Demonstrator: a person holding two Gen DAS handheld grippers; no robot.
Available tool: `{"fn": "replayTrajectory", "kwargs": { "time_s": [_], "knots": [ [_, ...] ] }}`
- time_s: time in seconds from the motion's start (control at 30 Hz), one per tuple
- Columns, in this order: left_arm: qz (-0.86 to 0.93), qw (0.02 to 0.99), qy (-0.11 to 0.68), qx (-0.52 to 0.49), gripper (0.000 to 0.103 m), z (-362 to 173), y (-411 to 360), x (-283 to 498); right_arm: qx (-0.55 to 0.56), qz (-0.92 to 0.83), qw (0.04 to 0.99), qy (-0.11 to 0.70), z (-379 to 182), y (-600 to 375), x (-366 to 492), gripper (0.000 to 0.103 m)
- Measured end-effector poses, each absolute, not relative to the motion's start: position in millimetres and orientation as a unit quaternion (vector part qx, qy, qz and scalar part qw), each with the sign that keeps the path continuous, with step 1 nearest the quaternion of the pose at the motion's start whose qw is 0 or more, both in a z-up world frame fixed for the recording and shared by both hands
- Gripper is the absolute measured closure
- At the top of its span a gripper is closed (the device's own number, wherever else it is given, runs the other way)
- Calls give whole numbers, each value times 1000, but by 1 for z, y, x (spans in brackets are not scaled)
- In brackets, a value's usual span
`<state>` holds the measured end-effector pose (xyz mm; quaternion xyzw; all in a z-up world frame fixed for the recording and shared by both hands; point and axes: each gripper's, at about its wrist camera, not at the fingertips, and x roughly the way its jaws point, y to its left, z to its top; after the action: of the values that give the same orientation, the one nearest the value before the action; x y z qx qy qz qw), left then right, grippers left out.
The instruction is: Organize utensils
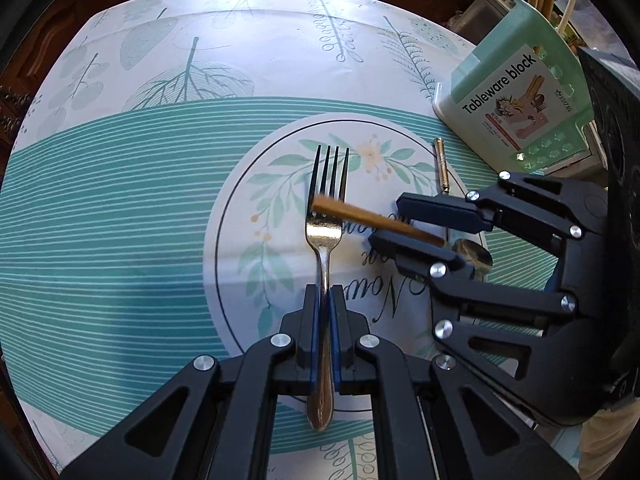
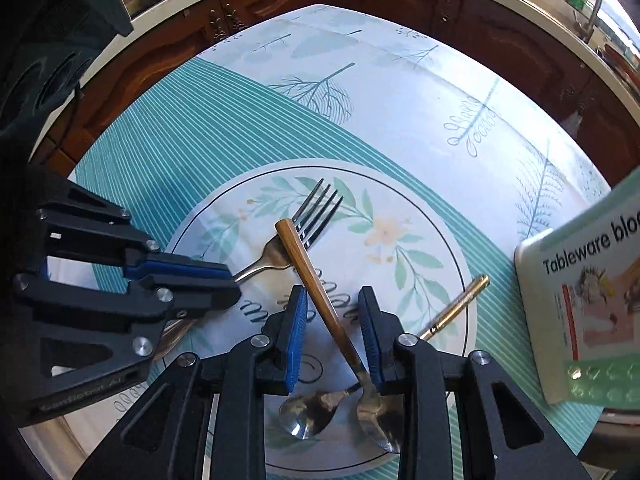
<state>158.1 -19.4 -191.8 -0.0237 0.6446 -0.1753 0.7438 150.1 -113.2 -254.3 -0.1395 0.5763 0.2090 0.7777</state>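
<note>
Below, the left claw [image 1: 325,300] is pressed together on the handle of a silver metal fork [image 1: 325,216], tines forward above the worktop [image 1: 120,200]. Beside it, the right claw [image 2: 333,304] pinches a brown-handled spoon [image 2: 320,300] crosswise, near the green tableware holder [image 1: 516,92].

Right gripper [image 2: 333,336]: black, blue pads; jaws part-open, pointed steeply down. Wooden-handled spoon [image 2: 320,300]: slanted between the jaws, handle end up-left crossing the fork, bowl low by the right pad; whether the pads pressed on it could not be told. Fork [image 2: 294,236]: steel, its handle clamped in the left gripper [image 2: 228,280] at left, tines up-right. Gold-handled spoon [image 2: 452,308]: lay on the surface [image 2: 400,100], its bowl under the right gripper. Tableware block [image 2: 588,300]: pale green box, right edge. Surface covered by a teal leaf-print cloth.
</note>
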Motion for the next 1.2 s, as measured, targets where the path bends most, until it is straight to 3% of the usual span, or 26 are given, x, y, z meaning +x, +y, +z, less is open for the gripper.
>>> {"fn": "replayTrajectory", "kwargs": {
  "time_s": [0.23,0.47,0.77,1.03,1.2],
  "knots": [
    [-177,747,639,-38,100,-195,-7,146,-79,183,791,578,-246,-124,150,95],
    [-192,785,588,-46,100,-175,4,119,45,156,849,503,-204,-175,115,96],
    [-252,826,504,-12,100,-104,-28,94,133,82,900,407,-142,-231,53,96],
    [-293,854,430,6,100,-23,-96,115,152,-18,940,304,-47,-291,35,96],
    [-306,883,357,7,100,23,-149,148,136,-76,944,291,-17,-322,46,96]
  ]
}}
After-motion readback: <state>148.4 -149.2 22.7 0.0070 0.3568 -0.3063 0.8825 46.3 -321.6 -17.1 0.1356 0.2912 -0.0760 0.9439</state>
